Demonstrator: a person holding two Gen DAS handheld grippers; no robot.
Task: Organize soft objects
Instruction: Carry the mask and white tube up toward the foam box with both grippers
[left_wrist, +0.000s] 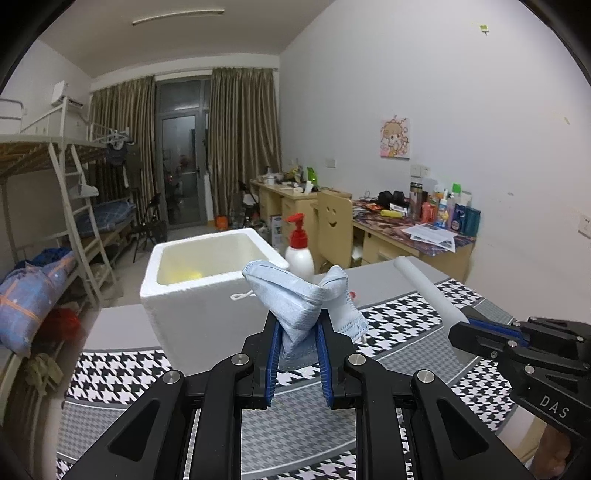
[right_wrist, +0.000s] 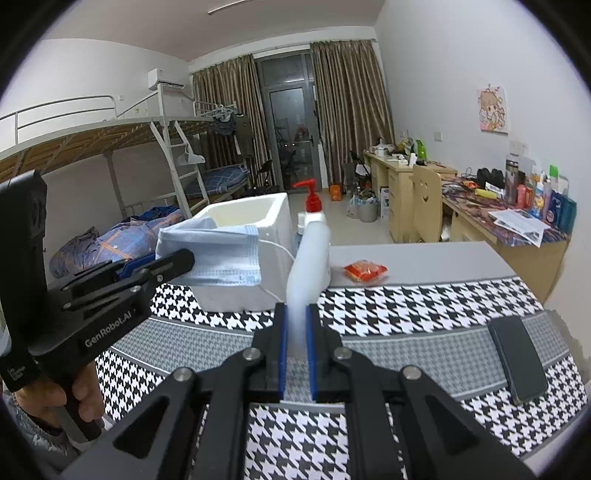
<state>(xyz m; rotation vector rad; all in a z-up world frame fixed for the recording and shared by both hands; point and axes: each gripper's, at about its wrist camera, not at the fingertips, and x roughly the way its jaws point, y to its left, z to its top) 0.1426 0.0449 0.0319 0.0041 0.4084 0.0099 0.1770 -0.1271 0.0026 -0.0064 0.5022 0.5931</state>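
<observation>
My left gripper (left_wrist: 297, 332) is shut on a crumpled light blue face mask (left_wrist: 295, 295), held above the table just in front of a white foam box (left_wrist: 199, 295). The mask also shows in the right wrist view (right_wrist: 218, 254), beside the foam box (right_wrist: 255, 218). My right gripper (right_wrist: 296, 332) is shut on a white foam sheet strip (right_wrist: 308, 262) that sticks forward and up. That strip shows in the left wrist view (left_wrist: 424, 288) at the right. Something yellow lies inside the box.
A pump bottle with a red top (left_wrist: 300, 251) stands behind the box. A red packet (right_wrist: 365, 271) lies on the grey table part. A black phone (right_wrist: 517, 358) lies on the houndstooth cloth (right_wrist: 424, 302) at the right. Desks, a chair and bunk beds stand beyond.
</observation>
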